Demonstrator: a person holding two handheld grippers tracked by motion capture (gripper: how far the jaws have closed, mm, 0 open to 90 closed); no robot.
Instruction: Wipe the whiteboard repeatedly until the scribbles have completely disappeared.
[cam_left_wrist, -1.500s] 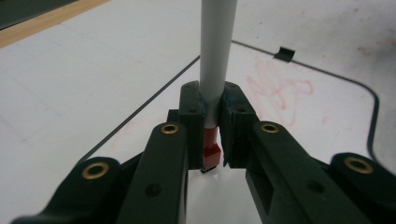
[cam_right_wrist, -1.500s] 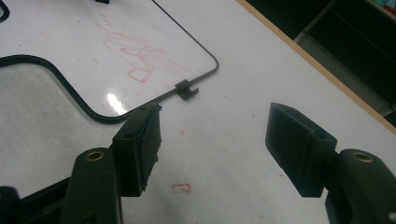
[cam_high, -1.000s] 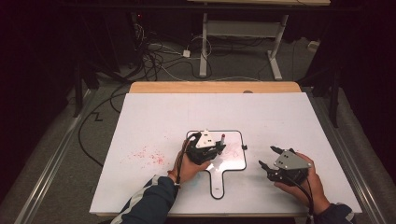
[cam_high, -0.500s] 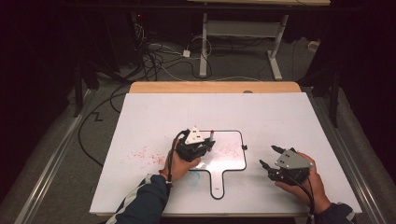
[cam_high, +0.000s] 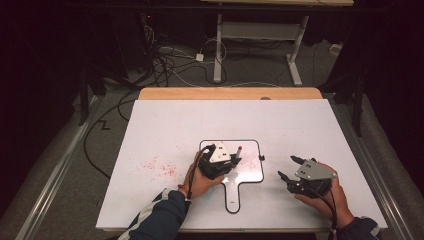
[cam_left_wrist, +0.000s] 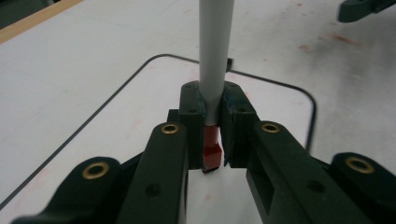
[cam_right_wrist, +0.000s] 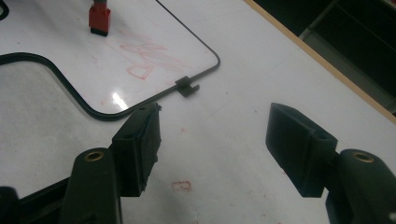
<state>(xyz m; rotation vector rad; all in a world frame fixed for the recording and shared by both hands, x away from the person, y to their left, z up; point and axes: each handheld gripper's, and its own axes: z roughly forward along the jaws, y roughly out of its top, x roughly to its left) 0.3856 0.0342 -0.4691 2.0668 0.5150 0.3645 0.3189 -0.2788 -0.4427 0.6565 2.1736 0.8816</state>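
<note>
A small whiteboard (cam_high: 251, 169) with a black frame and a handle lies on the white table (cam_high: 175, 125). My left gripper (cam_high: 234, 159) hovers over its left part, shut on a marker (cam_left_wrist: 214, 56) with a grey barrel and red ends. One red end (cam_left_wrist: 211, 150) sits between the jaws; the other red end (cam_right_wrist: 99, 17) stands just over the whiteboard (cam_right_wrist: 60, 60) beside red scribbles (cam_right_wrist: 144, 56). To the right of the board my right gripper (cam_high: 286, 167) rests low over the table. Its jaws stand open (cam_right_wrist: 212, 140) with nothing between them.
Red smudges (cam_high: 157, 167) mark the table left of the board. A small black clip (cam_right_wrist: 187, 87) sits on the board's frame. The table's wooden far edge (cam_high: 230, 93) lies behind. Cables (cam_high: 170, 65) and a desk frame (cam_high: 260, 30) stand on the floor beyond.
My left gripper shifted slightly left and away over the board, then came back right, with the marker held throughout. The right gripper stayed still.
</note>
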